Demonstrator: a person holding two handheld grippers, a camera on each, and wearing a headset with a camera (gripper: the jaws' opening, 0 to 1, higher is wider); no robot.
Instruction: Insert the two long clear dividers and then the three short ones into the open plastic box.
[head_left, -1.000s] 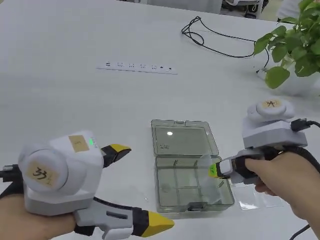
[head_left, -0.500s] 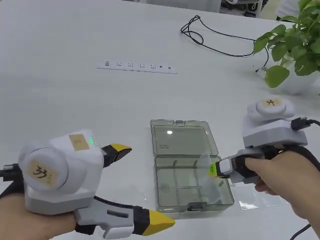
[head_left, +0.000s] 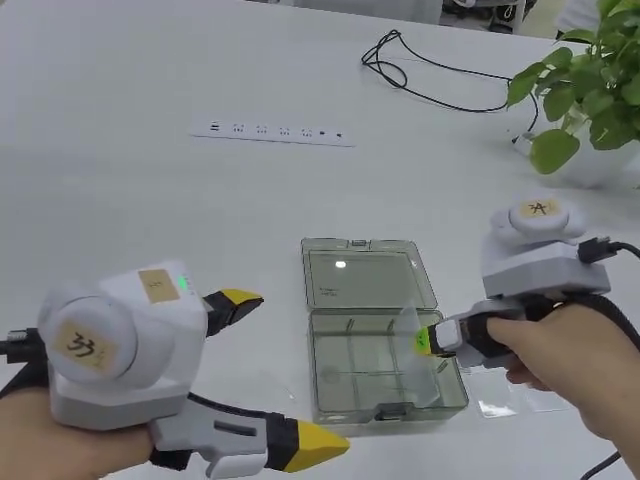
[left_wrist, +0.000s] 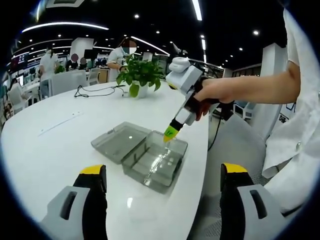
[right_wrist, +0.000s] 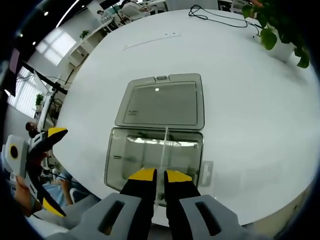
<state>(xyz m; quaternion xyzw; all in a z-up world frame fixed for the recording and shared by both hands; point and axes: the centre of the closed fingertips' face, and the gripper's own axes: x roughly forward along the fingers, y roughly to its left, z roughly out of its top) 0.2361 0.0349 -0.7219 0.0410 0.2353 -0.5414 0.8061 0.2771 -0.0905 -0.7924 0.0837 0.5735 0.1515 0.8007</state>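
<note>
Clear divider (right_wrist: 164, 147), clamped in your right hand-held gripper (right_wrist: 160, 174), dips into the open plastic box (head_left: 385, 412) on the counter (head_left: 150, 200). Your left hand-held gripper (left_wrist: 163, 169) gapes empty. Seating step, likely: press straight down into the slots.

Open-plan office; ceiling lights (left_wrist: 197, 10), potted plant (left_wrist: 140, 75)

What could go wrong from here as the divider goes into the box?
1. The right gripper pinches the clear divider at one end over the open box; if it misses its slots, it may jam or flex.
2. The left gripper hangs open off to the side, so nothing steadies the box; a push could slide it.
3. Loose dividers lie by the right hand and could be swept away.
</note>
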